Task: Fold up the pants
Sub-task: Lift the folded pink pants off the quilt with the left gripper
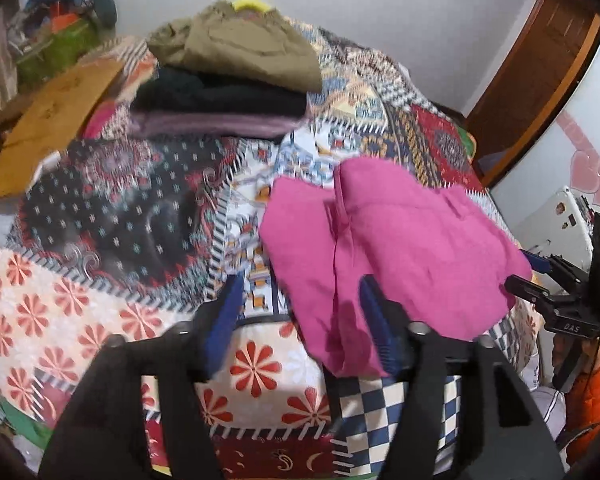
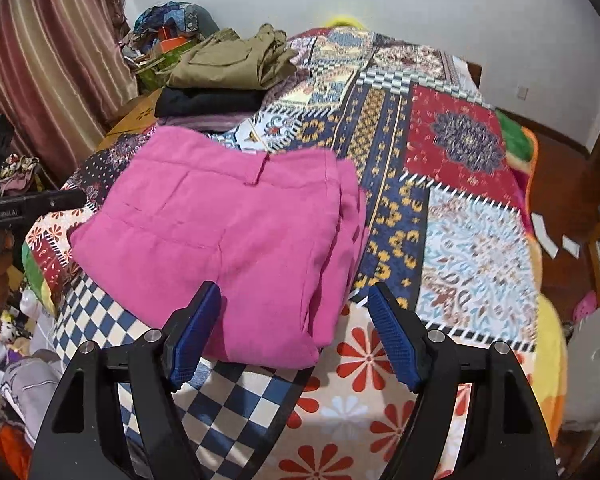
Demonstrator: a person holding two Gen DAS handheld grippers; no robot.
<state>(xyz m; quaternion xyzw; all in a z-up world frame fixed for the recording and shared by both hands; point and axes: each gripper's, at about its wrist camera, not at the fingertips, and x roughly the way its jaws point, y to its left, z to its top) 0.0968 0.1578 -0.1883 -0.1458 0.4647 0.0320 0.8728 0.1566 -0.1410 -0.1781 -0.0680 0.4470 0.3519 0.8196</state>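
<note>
Pink pants [image 1: 400, 256] [image 2: 236, 248] lie folded into a thick bundle on the patchwork quilt [image 1: 60, 304] [image 2: 480, 240]. My left gripper [image 1: 300, 308] stands open over the bundle's near left corner. Its right finger overlaps the pink cloth and its left finger is over bare quilt. My right gripper [image 2: 296, 316] is open too, with the bundle's near right corner lying between its blue pads [image 2: 198, 332], which do not press on it. Neither gripper holds the cloth.
A stack of folded clothes, olive [image 1: 244, 48] [image 2: 228, 64] on black on purple, sits at the far left of the bed. A cardboard box [image 1: 48, 120] and clutter stand beyond the left edge. A curtain [image 2: 40, 72] hangs to the left, and the floor [image 2: 560, 208] lies to the right.
</note>
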